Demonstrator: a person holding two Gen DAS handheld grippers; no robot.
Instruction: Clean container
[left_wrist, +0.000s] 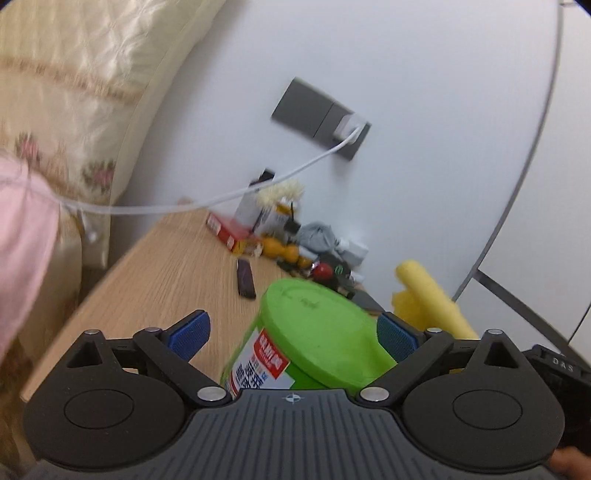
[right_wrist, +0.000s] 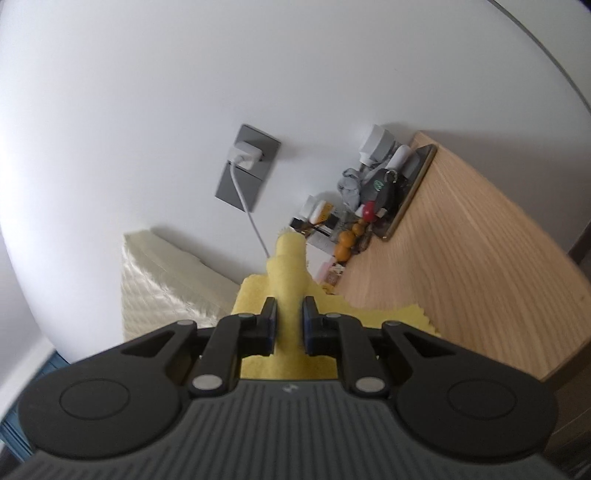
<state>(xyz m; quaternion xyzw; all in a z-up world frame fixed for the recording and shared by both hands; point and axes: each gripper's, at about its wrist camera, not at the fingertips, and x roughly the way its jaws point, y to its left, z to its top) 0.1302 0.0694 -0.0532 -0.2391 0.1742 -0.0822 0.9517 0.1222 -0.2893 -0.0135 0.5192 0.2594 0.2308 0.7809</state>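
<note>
The left gripper (left_wrist: 293, 332) stands apart around the green-lidded container (left_wrist: 314, 343), probably light and slippery; grip below the lid. The right gripper (right_wrist: 289, 321) is clamped on a soft yellow cloth (right_wrist: 290, 266).

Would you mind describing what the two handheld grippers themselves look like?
Both match: the left gripper and right gripper have dark grey ribbed bodies with a small crosshair mark, black linkage arms on silver pivot pins, round black side discs, and blue textured finger pads.

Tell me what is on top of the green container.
A green lid closes the green container held between the left hand-held gripper fingers; nothing rests on the lid. The contents are hidden. The right hand-held gripper clamps a yellow cloth.
</note>
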